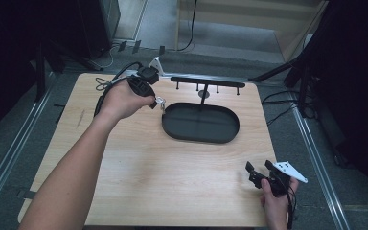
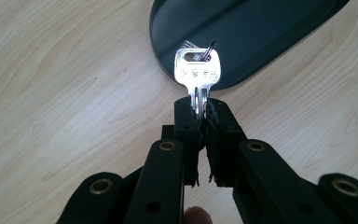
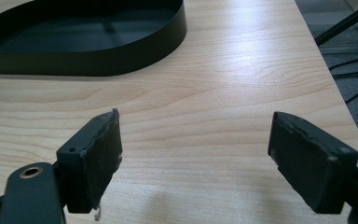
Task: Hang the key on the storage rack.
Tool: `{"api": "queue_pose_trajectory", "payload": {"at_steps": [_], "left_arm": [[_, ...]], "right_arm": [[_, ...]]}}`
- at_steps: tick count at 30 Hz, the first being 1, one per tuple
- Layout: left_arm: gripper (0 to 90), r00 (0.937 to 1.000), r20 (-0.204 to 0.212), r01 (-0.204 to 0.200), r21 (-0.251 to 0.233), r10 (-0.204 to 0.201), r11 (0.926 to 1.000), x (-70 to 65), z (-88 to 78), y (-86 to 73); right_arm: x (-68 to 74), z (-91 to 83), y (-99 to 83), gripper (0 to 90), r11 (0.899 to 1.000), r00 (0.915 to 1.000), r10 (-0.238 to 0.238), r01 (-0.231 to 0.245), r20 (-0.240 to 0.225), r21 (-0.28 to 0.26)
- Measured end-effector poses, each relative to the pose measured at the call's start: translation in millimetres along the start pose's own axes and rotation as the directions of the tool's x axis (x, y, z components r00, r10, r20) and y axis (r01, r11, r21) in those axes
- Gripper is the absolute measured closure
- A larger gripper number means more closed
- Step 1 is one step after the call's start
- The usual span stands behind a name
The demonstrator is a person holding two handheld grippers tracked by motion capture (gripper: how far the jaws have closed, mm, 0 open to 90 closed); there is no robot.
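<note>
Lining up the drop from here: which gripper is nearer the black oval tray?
Left. The left gripper, shut on the keys, hangs just by the black oval tray's left rim. The right gripper stands open, apart from it, near the table's front right corner.

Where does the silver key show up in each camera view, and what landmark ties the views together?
High view: the key sits upper left of centre, in the left gripper, by the tray's left end.
Left gripper view: upper centre, blade clamped between the jaws.
Right gripper view: the key is not in it.
Shared landmark: the black oval tray.
</note>
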State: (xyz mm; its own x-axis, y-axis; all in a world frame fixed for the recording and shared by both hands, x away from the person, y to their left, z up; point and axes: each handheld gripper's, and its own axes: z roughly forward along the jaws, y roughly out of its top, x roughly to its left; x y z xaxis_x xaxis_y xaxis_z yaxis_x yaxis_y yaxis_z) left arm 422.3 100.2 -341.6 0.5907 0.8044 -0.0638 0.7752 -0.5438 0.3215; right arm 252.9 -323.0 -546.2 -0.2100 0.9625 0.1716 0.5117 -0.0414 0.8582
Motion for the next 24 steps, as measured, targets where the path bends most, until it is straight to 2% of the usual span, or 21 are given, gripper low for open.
{"api": "queue_pose_trajectory", "payload": {"at_steps": [9,13,24], "left_arm": [[84.4,1.0000,0.005,-0.007,-0.010,0.007,0.9999,-6.9,-1.1,22.2],[84.4,0.9999,0.010,0.006,-0.024,-0.006,0.9997,-9.9,1.4,34.9],[84.4,0.9998,0.020,0.009,-0.042,-0.008,0.9991,-9.3,-2.6,47.1]], "right_arm": [[-0.5,0.5,0.2,17.1,1.000,1.0000,-0.001,0.001,-0.003,-0.003],[-0.6,0.4,0.2,17.1,1.000,1.0000,0.001,-0.001,-0.004,-0.002],[-0.9,0.5,0.4,17.1,1.000,1.0000,0.003,-0.003,-0.007,-0.004]]}}
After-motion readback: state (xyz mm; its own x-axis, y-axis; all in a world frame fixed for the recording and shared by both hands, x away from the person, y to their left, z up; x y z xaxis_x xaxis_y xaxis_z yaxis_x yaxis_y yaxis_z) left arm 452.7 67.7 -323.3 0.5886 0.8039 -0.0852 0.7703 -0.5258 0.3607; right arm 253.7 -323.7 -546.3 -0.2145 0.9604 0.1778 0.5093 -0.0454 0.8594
